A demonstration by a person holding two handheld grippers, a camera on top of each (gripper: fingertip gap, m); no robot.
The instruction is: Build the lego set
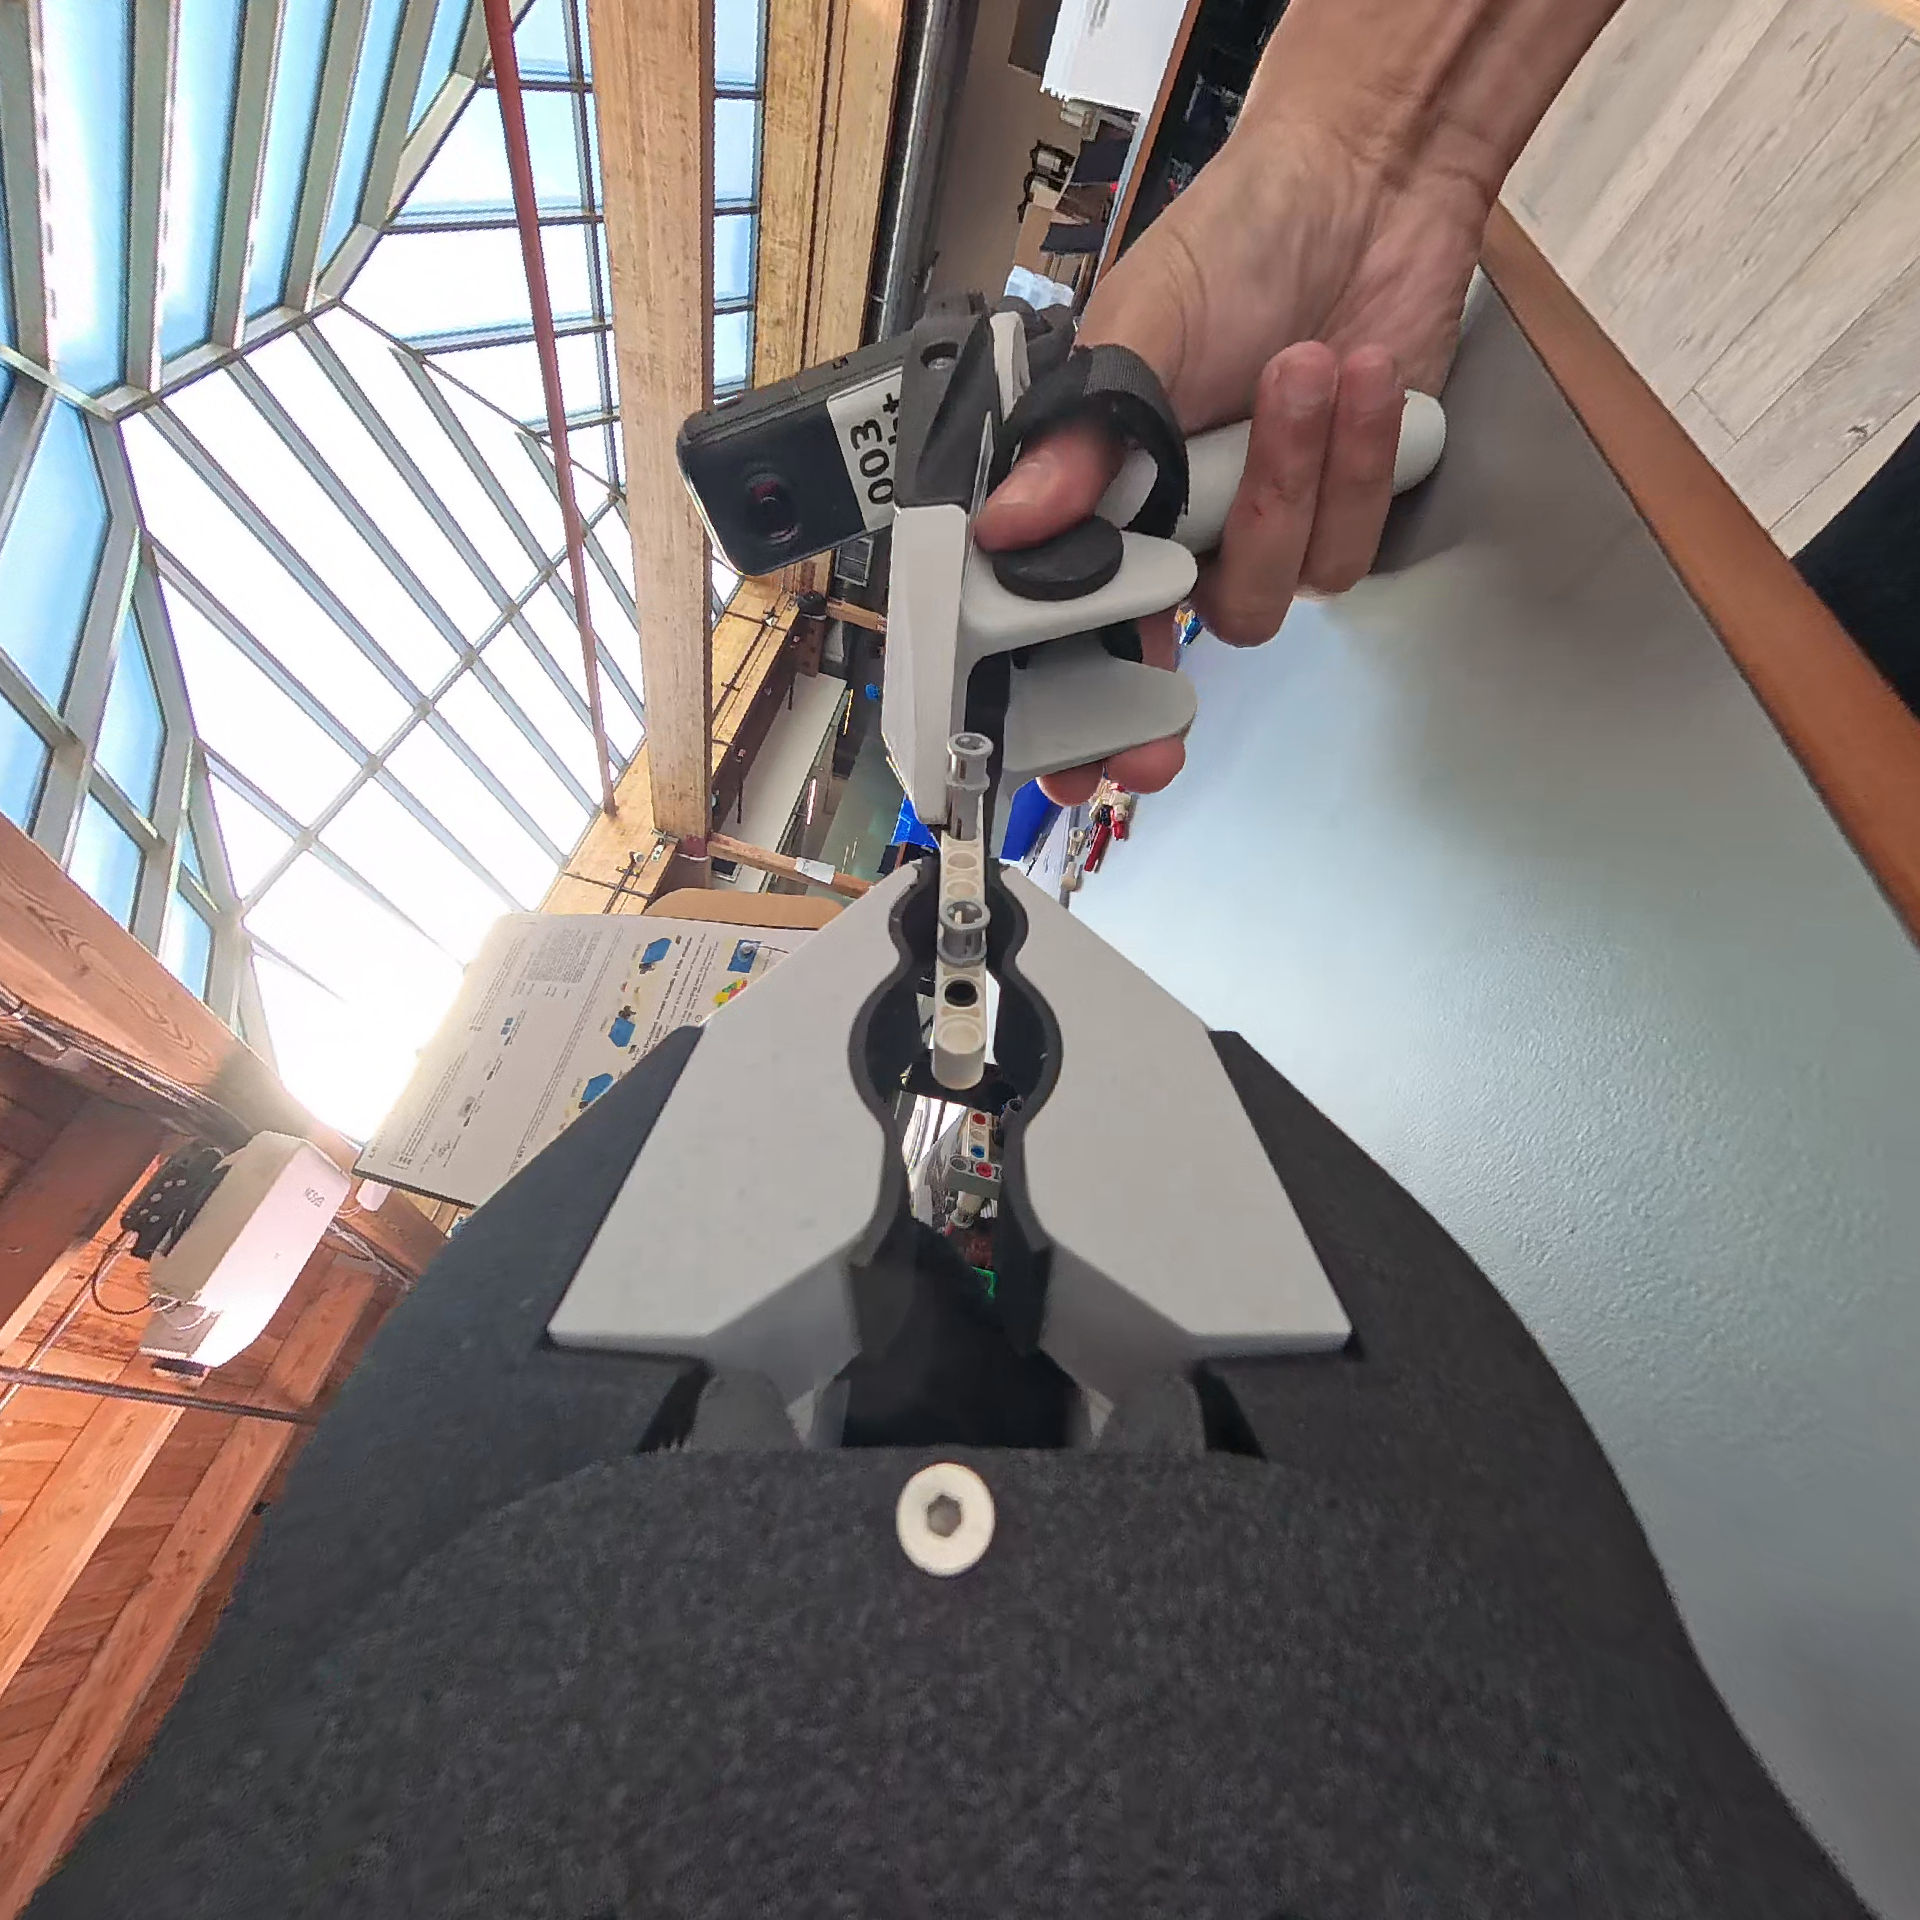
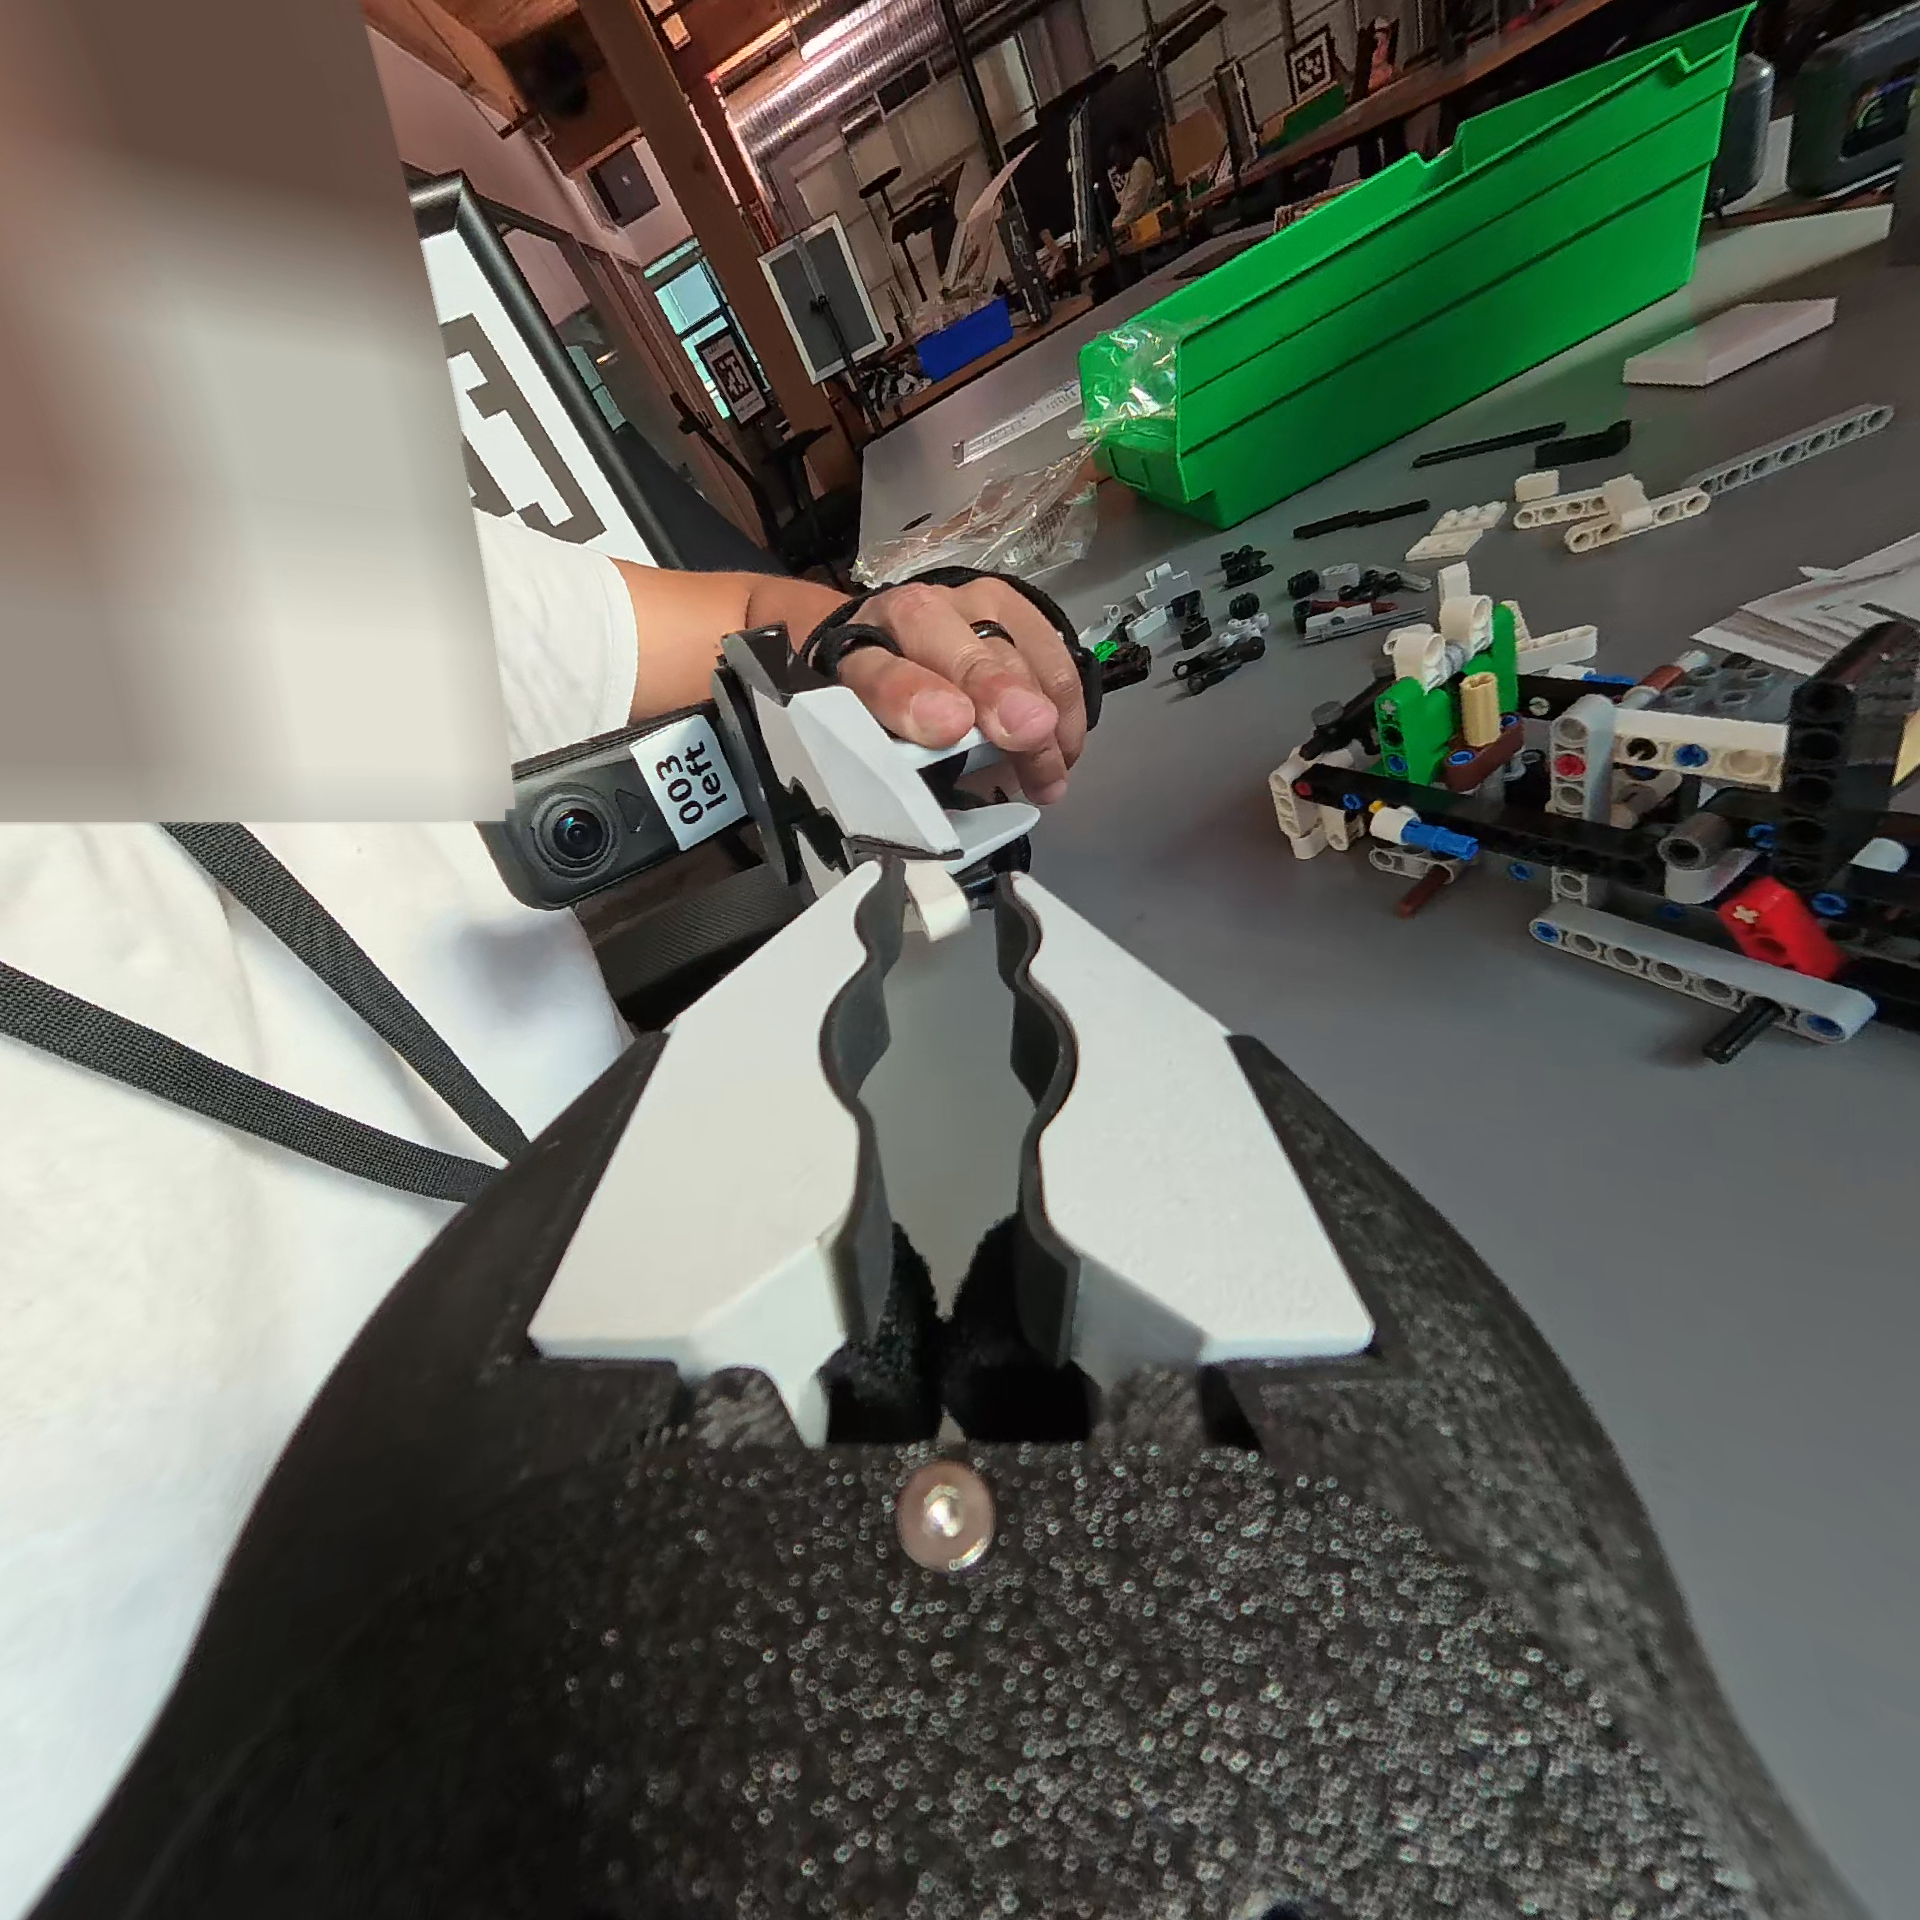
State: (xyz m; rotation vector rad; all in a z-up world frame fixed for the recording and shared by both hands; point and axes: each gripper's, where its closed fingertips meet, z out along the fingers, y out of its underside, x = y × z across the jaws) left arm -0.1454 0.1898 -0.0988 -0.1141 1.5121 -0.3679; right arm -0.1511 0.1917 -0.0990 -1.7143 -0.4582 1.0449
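My left gripper [image 1: 963,871] is raised off the grey table [image 1: 1507,1039] and shut on a white Lego beam [image 1: 958,1003] that has grey pins [image 1: 964,916] through it. The beam stands between the jaws and sticks out past the tips. My right gripper [image 1: 951,816], held by a hand, meets the beam's far end from above. In the right wrist view my right gripper [image 2: 943,896] has its jaws a little apart around the beam's white end [image 2: 938,906]. The left gripper [image 2: 920,847] holds it from the far side.
A partly built Lego model [image 2: 1621,800] lies on the table [image 2: 1351,1143] to the right. Behind it are loose parts [image 2: 1216,623], a long green bin [image 2: 1403,312], plastic bags [image 2: 987,520] and paper sheets [image 2: 1829,613]. An instruction sheet [image 1: 582,1039] stands behind the left gripper. Both grippers' tips are close together, under 4 cm apart.
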